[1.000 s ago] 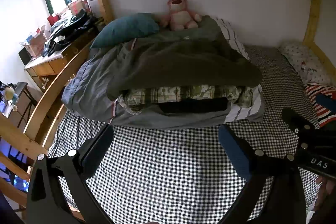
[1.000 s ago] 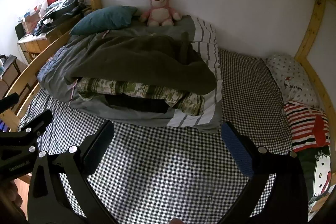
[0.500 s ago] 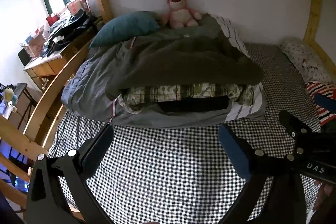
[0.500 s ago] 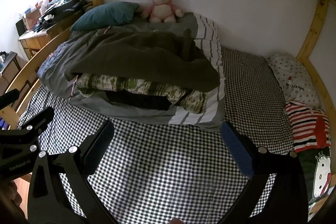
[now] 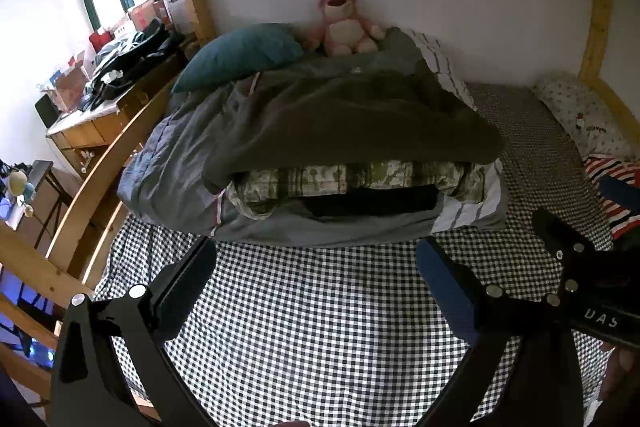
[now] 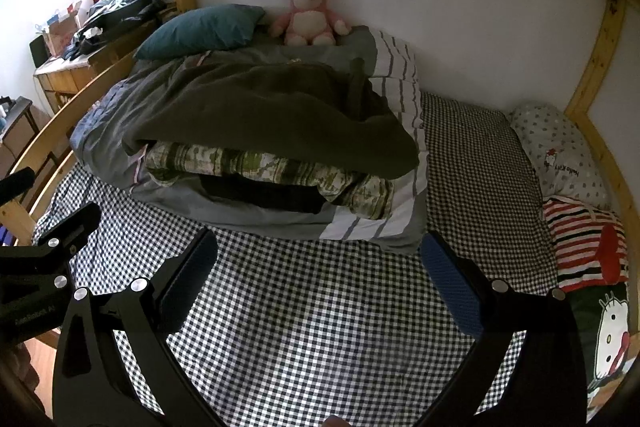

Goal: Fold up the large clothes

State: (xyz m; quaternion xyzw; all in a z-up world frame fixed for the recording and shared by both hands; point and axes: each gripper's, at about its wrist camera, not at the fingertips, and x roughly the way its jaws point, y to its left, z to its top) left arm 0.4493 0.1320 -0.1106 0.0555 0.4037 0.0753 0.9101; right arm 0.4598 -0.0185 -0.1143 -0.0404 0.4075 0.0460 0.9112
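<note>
The left tongs were held wide apart above the checked sheet, with nothing between the fingers. The right tongs were held just as wide and just as empty, level with the left and just beside them, so that each showed at the edge of the other's view. Both were pointed at the stack of clothes on the bed, apparently so that it could be squared up in view.

At the left, a wooden bed rail was seen, and beyond it a cluttered desk. Against the wall a teal pillow and a pink plush bear had been set. In the middle, the stack rested on a grey striped quilt: a dark olive garment lay spread over the top, a green patterned one was folded under it, and a black one lay lowest. At the right, a spotted pillow and a red striped cushion were lined along the foot.

The folded layers would fit a finished pile; the loosely draped olive piece would equally fit one awaiting its fold. Which it was could not be settled from this view.
</note>
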